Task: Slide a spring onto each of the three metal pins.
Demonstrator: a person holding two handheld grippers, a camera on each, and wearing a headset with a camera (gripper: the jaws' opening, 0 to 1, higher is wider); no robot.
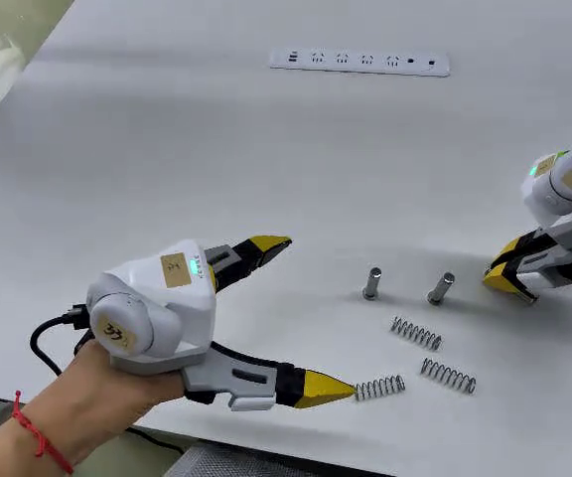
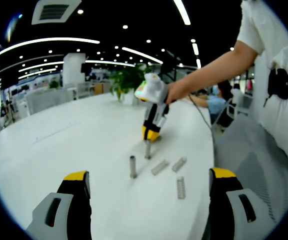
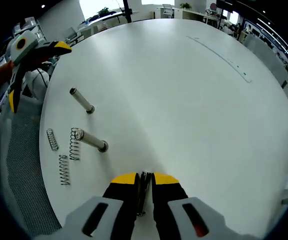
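Starting at the head view: locates the left gripper (image 1: 301, 316) low on the left in a hand (image 1: 107, 390), jaws spread wide with nothing between them, lower yellow tip almost touching the first spring (image 1: 379, 388). Places the second spring (image 1: 416, 333) and third spring (image 1: 448, 375) flat on the white table (image 1: 167, 149) just beyond, none of the three on a pin. Places the first pin (image 1: 371, 283) and second pin (image 1: 442, 288) upright and bare behind the springs, near each other but apart. Puts the right gripper (image 1: 507, 282) at the right edge, tips down near the second pin, contents hidden from this angle. Adds a white power strip (image 1: 359, 62) far back on the table. Turning to the right gripper view: reveals what the head view hides, namely jaws clamped on a slim bright metal rod, apparently the third pin (image 3: 142, 192), standing between the yellow tips. Turning to the left gripper view: confirms the wide gap between its own jaws and adds the right gripper standing tips-down just behind the second pin, held by a bare arm (image 2: 209, 70). Appearance: pins short, bright, cylindrical; springs short, open-coiled grey wire, all lying on their sides.
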